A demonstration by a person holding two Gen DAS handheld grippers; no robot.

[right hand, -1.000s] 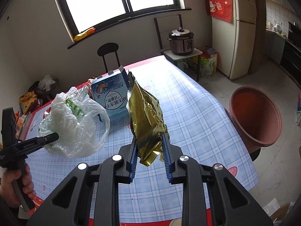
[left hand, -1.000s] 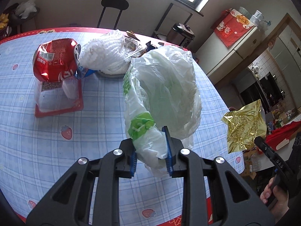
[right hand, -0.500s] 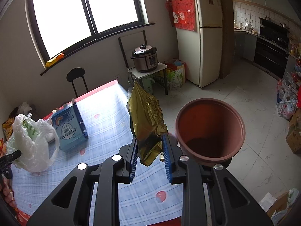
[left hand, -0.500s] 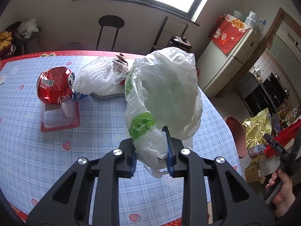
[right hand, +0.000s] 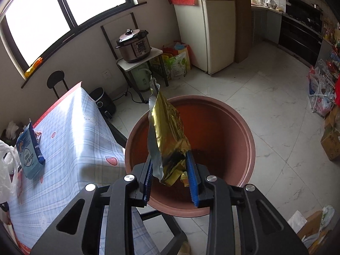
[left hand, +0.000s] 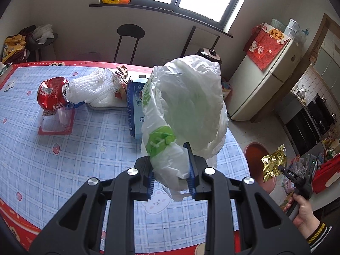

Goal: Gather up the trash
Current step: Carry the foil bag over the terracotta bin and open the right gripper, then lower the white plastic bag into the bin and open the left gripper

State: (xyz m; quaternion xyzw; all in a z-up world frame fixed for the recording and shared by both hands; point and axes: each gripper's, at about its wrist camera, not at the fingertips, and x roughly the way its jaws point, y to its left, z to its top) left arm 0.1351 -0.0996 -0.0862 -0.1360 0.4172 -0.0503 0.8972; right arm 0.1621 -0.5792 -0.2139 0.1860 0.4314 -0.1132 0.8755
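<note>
My left gripper is shut on a crumpled white and green plastic bag and holds it above the table's near right part. My right gripper is shut on a gold foil wrapper and holds it over the open mouth of a reddish-brown bin on the floor beside the table. The wrapper and the bin also show at the right of the left wrist view.
On the blue checked table lie a red can on a clear box, a white foam net and a blue carton. A fridge, a pressure cooker and boxes stand around the tiled floor.
My right gripper has carried the gold wrapper off the table to above the bin. My left gripper has pulled back and up with the plastic bag.
</note>
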